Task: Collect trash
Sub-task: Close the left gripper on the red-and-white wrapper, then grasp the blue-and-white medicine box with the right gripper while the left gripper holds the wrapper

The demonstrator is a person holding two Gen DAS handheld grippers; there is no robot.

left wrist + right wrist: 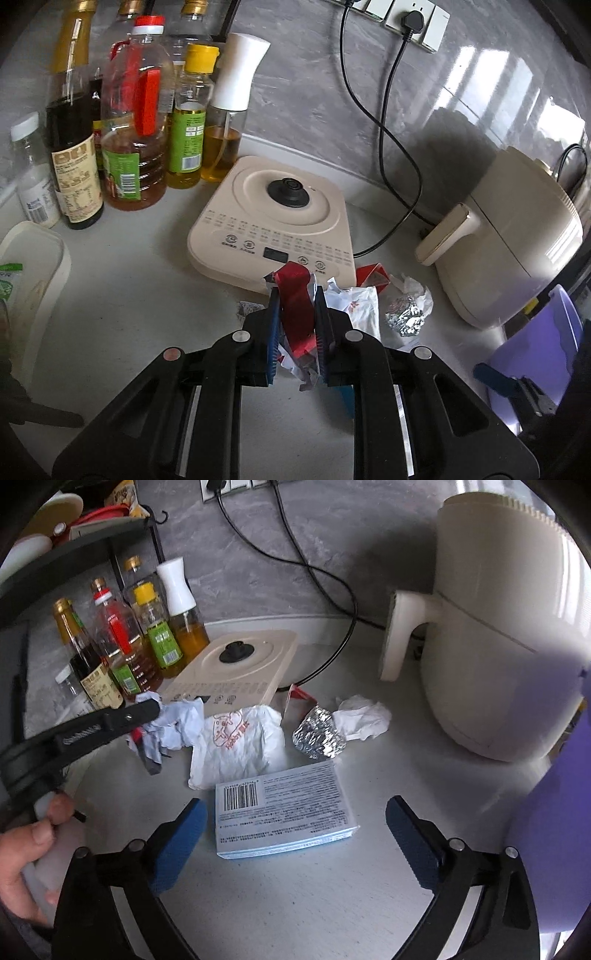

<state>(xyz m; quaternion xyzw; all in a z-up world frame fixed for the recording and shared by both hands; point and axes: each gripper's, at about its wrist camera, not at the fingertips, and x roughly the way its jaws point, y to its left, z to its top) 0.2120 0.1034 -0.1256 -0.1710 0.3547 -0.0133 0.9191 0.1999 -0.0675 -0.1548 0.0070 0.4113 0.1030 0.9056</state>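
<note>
My left gripper (296,299) is shut on a crumpled red and silver wrapper (295,314), held just above the counter; the right wrist view shows this wrapper (173,723) bunched at the left gripper's black finger (144,710). My right gripper (295,803) stands open, its blue pads on either side of a flat blue and white box (284,812) without touching it. Behind the box lie a white printed paper bag (240,742), a foil ball (317,734), a crumpled white tissue (364,716) and a small red packet (299,694).
A cream kettle base (273,221) sits behind the trash, with oil and sauce bottles (136,129) to its left. A cream air fryer (498,627) stands on the right, cables behind it. A purple bag (554,775) hangs at the right edge. A hand (26,849) holds the left gripper's handle.
</note>
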